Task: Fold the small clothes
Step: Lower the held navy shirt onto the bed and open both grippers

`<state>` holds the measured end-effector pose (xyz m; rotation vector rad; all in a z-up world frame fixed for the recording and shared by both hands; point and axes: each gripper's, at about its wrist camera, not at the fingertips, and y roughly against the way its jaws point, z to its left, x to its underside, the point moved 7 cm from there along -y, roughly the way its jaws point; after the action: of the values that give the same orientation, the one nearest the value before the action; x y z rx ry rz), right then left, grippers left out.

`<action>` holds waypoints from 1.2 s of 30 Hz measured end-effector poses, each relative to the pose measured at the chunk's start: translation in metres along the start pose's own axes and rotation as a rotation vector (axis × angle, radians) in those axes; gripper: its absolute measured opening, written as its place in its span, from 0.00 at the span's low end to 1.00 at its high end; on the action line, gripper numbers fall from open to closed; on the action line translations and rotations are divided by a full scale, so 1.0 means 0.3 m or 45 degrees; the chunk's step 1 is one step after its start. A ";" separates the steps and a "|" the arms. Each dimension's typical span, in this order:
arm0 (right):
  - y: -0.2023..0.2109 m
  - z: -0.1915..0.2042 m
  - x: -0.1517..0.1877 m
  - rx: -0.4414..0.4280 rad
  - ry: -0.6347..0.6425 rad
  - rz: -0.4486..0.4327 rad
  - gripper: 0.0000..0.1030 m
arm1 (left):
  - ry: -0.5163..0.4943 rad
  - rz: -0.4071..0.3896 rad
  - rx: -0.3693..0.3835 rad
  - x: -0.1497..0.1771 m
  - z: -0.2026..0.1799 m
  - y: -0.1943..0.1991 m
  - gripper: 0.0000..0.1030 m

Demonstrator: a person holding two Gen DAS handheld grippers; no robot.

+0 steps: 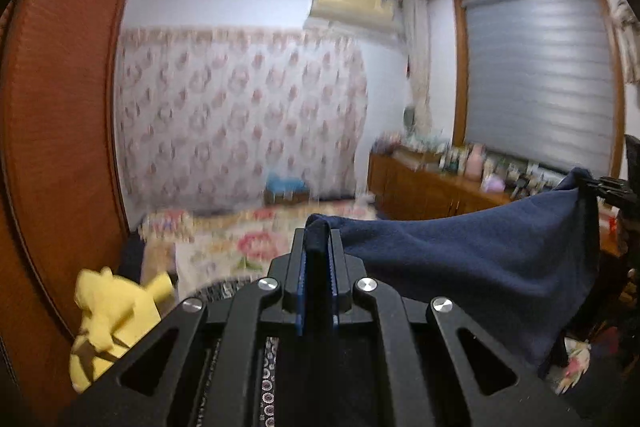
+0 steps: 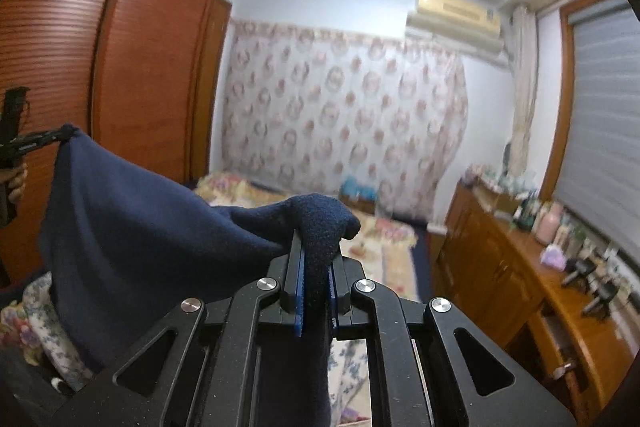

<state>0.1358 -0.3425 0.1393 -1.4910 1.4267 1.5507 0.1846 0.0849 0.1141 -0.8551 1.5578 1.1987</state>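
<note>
While tongs pinch navy cloth [image 1: 460,259] | hem hidden (below frame)

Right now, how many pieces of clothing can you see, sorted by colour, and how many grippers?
Navy blue garment: 1, held up between both grippers
Yellow garment: 1, lying loose
Grippers: 2, left gripper and right gripper
Total: 4

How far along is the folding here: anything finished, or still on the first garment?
Done: no folded garment shows in either view. In hand: the navy cloth hangs spread in the air, one corner clamped in the left gripper, another in the right gripper. Left: lay it down and fold it; a yellow garment lies crumpled at the lower left, apparently still unfolded.
</note>
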 end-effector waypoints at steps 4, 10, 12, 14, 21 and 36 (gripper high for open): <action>-0.235 -0.052 0.135 -0.008 -0.029 0.142 0.06 | 0.008 0.120 -0.007 0.083 0.021 -0.225 0.06; -0.537 -0.158 0.270 0.003 -0.074 0.326 0.06 | 0.012 0.236 -0.025 0.138 0.020 -0.436 0.06; -0.601 -0.180 0.292 -0.004 -0.080 0.359 0.06 | 0.017 0.256 -0.024 0.145 0.017 -0.476 0.06; -0.654 -0.199 0.303 -0.014 -0.083 0.386 0.06 | 0.009 0.282 -0.033 0.158 0.020 -0.511 0.06; -0.814 -0.234 0.371 -0.044 -0.108 0.469 0.06 | 0.007 0.386 -0.053 0.209 0.040 -0.653 0.07; -0.964 -0.253 0.522 -0.034 -0.220 0.636 0.35 | -0.010 0.512 -0.053 0.292 0.022 -0.695 0.13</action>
<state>0.3889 -0.3730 -0.0819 -1.0243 1.7648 1.9404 0.3517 0.0363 -0.0306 -0.5749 1.7559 1.5193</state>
